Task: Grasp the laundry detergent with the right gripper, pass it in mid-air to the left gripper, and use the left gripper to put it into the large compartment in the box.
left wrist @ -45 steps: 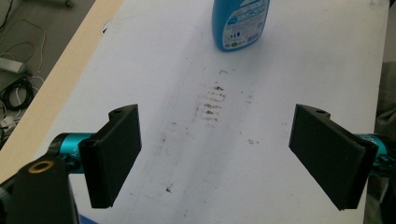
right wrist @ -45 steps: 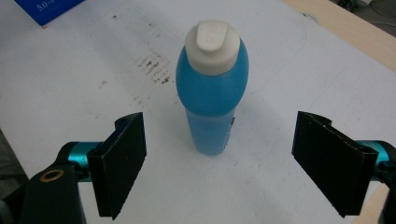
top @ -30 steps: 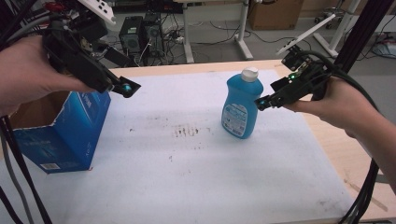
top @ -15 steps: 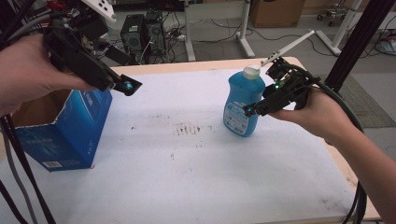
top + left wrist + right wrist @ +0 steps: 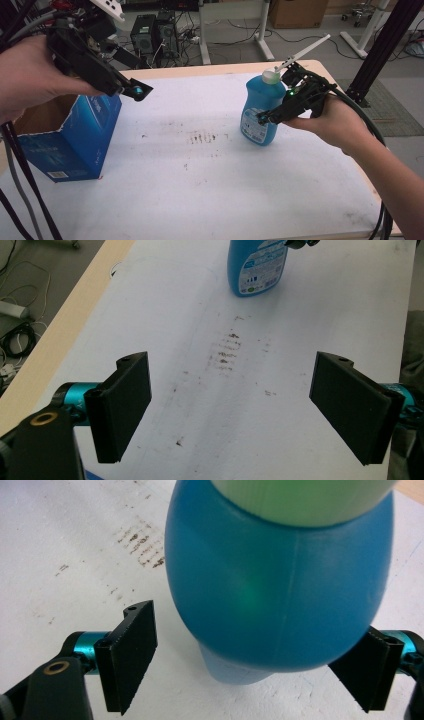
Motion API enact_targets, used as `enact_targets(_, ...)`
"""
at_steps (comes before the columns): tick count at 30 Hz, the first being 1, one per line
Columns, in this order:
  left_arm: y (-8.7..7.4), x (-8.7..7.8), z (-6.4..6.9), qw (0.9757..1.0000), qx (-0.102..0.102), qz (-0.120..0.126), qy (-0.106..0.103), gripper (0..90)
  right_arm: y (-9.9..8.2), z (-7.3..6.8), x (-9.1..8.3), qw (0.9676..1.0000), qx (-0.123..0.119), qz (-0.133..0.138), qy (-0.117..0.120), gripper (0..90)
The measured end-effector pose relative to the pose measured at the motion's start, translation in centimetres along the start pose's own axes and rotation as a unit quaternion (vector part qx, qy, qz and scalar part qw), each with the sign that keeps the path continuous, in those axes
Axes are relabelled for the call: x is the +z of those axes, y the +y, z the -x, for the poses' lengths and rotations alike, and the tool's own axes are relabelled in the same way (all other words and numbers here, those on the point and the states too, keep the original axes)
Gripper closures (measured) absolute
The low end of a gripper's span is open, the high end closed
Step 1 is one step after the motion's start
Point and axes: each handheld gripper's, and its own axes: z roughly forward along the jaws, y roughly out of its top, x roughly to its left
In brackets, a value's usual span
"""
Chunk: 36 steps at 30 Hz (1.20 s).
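One broad table [image 5: 210,200] takes up most of the high view, its top covered by a white sheet with bare pale wood showing along the far and right edges. Behind it lies a grey floor [image 5: 310,45] strewn with cables, with the legs of a white desk [image 5: 202,30], black computer cases [image 5: 150,32] and a brown cardboard carton [image 5: 297,12] at the back; a black post [image 5: 380,50] rises at the right. A patch of dark brown smudges [image 5: 202,138] marks the middle of the sheet. On the left part of the table stands an open blue cardboard box [image 5: 75,140], tan inside. The blue bottle [image 5: 261,112] with a pale cap stands upright on the right half of the sheet, well apart from the box. The right gripper [image 5: 265,117] is at the bottle's side; in the right gripper view its jaws stand wide on either side of the bottle's body, the left pad clearly apart from it, the right one close to its flank. The left gripper [image 5: 140,92] hangs above the box's near corner, jaws wide with nothing between them.
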Motion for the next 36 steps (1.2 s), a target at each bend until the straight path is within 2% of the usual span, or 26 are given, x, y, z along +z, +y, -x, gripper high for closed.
enact_targets(2, -0.01, 0.02, 0.0, 1.0, -0.002, 0.001, 0.001, 17.0, -0.02, 0.02, 0.01, 1.0, -0.002, 0.001, 0.001, 22.0)
enact_targets(9, 0.04, 0.06, 0.1, 1.0, 0.0, -0.001, 0.001, 17.0, 0.02, -0.04, 0.14, 1.0, -0.001, 0.0, 0.0, 22.2)
enact_targets(11, 0.03, 0.04, 0.11, 1.0, 0.001, -0.001, 0.001, 17.0, -0.04, -0.05, 0.15, 1.0, -0.005, 0.003, 0.002, 26.4)
enact_targets(24, -0.03, -0.04, 0.09, 1.0, -0.001, -0.001, 0.002, 17.0, 0.02, 0.08, 0.21, 1.0, 0.005, 0.008, 0.003, 31.2)
enact_targets(36, 0.0, -0.02, 0.08, 1.0, -0.001, 0.0, 0.003, 17.0, 0.03, 0.08, 0.31, 1.0, 0.003, 0.007, -0.002, 34.0)
